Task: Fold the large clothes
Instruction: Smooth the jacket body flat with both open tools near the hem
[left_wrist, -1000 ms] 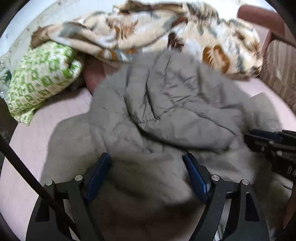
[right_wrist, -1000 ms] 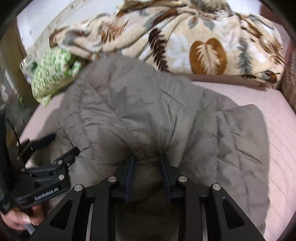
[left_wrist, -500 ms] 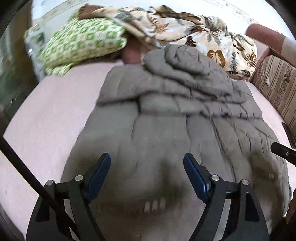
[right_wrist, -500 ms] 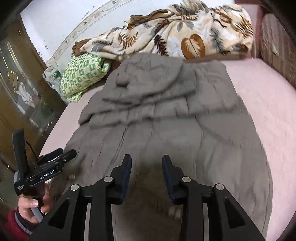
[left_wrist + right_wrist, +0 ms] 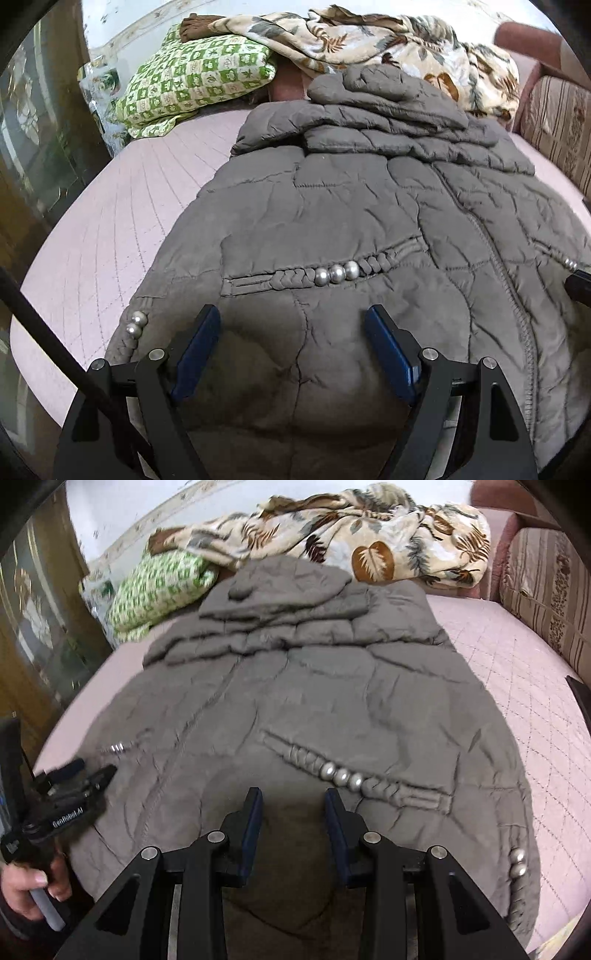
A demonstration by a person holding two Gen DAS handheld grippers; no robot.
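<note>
The grey padded coat [image 5: 332, 206] lies spread front-up on the pink bed [image 5: 122, 221], its hood bunched toward the leaf-print blanket [image 5: 369, 37]. Bare mattress shows on both sides of the coat — a wide strip past its edge in my right view [image 5: 524, 686], another on the green pillow's [image 5: 195, 81] side. My left fingers [image 5: 291, 354] stand wide apart above the coat's hem, holding nothing. My right fingers [image 5: 293, 827] are parted more narrowly, also empty, hovering over the hem just beside the braided pocket with silver beads [image 5: 341, 775].
</note>
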